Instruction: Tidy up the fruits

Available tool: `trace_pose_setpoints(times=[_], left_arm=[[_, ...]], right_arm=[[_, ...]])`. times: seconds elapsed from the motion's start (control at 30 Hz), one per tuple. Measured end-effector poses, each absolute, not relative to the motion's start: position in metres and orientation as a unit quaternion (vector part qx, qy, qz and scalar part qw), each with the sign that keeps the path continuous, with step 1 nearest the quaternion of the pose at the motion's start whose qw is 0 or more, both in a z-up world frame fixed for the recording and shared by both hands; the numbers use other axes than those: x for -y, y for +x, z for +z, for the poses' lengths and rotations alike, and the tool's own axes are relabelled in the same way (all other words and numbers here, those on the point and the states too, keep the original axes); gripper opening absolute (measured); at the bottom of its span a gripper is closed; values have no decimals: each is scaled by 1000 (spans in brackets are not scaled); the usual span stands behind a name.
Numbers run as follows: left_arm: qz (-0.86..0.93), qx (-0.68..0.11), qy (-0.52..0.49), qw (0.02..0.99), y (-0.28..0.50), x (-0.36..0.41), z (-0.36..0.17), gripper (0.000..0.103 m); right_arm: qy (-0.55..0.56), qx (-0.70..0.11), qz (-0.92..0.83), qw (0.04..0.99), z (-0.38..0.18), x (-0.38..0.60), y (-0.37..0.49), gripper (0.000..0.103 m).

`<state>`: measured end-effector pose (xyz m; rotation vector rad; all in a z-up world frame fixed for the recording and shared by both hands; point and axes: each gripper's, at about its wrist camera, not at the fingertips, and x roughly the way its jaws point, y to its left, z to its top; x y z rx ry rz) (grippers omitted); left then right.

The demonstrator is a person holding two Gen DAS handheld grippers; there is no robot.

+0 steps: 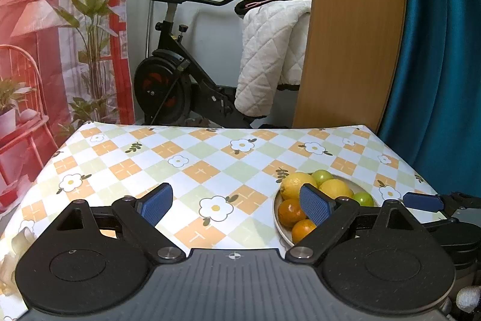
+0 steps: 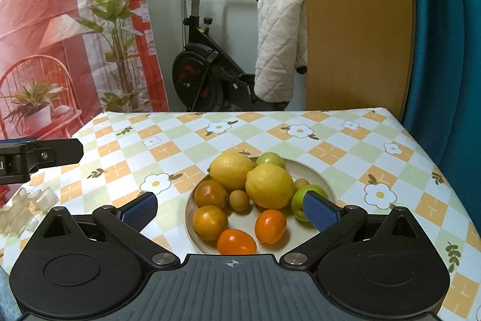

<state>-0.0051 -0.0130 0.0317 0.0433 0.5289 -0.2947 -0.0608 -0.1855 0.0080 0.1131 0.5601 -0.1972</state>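
A cream plate point(image 2: 318, 173) on the checked tablecloth holds two lemons point(image 2: 269, 185), several oranges point(image 2: 209, 222), green fruits point(image 2: 300, 200) and small brown fruits point(image 2: 239, 200). My right gripper point(image 2: 230, 211) is open and empty, low over the plate's near side, its fingers either side of the fruit. My left gripper point(image 1: 237, 205) is open and empty over the bare cloth left of the plate point(image 1: 278, 218); its right pad point(image 1: 314, 208) overlaps the plate's fruit point(image 1: 296, 185) in view. The right gripper's tip point(image 1: 421, 202) shows at the left view's right edge.
The table point(image 1: 210, 158) carries a flowered checked cloth. A clear plastic object point(image 2: 27, 206) lies at the table's left edge. Beyond the far edge stand an exercise bike point(image 1: 171, 80), a wooden panel point(image 1: 351, 35) and a teal curtain point(image 1: 442, 50).
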Motion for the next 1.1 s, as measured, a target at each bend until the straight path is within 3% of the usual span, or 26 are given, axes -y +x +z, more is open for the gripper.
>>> trace_pose_setpoints(times=[1.1], left_arm=[[-128, -266, 20, 955, -2, 10, 31, 97]], right_arm=[[51, -275, -95, 956, 9, 182, -60, 102]])
